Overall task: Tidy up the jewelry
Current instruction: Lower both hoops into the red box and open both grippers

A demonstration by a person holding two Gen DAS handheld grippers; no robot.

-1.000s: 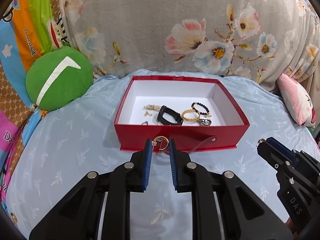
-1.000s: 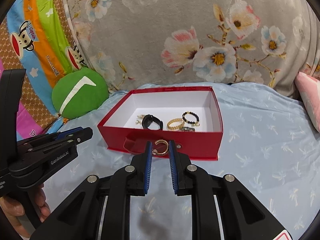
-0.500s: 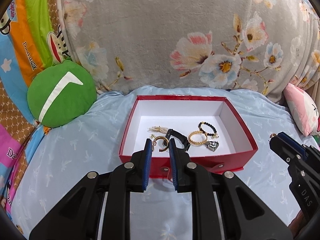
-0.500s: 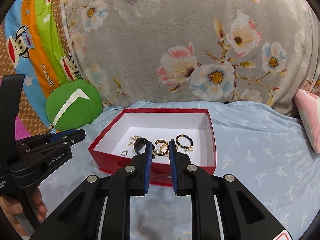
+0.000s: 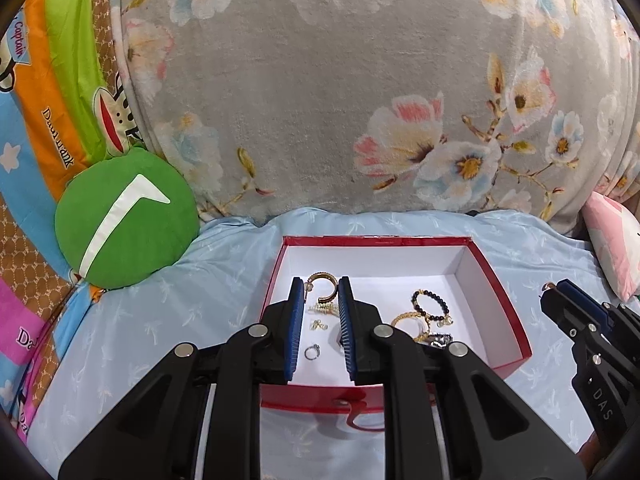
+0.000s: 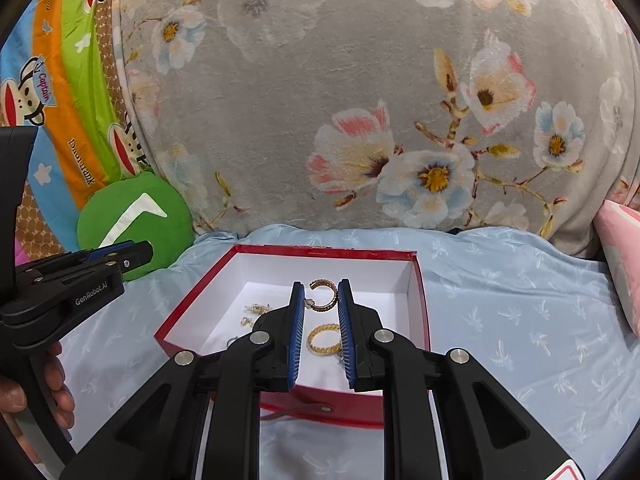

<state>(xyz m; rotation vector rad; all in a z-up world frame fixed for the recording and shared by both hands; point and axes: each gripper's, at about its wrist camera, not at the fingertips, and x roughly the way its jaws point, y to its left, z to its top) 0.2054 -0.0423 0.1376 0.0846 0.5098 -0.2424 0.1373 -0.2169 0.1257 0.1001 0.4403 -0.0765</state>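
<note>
Both claws hold one gold hoop each, above the red box.

Left claw (image 5: 319, 292) grips a hoop (image 5: 322, 280) at its tips; right claw (image 6: 319, 294) grips another hoop (image 6: 323, 295). Box (image 5: 504, 304) lies below them, with a ring (image 5: 312, 351) and a bead bracelet (image 5: 431, 304) inside.

Bed, pale blue sheet (image 5: 160, 320): red box (image 5: 512, 320) centre, green cushion (image 5: 124, 216) left, pink pillow (image 5: 612, 240) right.

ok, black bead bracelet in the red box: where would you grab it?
Probably the far arc of the black bead bracelet, from straight above, pinching across the strand. It lies flat on the floor of the red box, and its near side runs close to the gold chain bangle, so that end is crowded.
</note>
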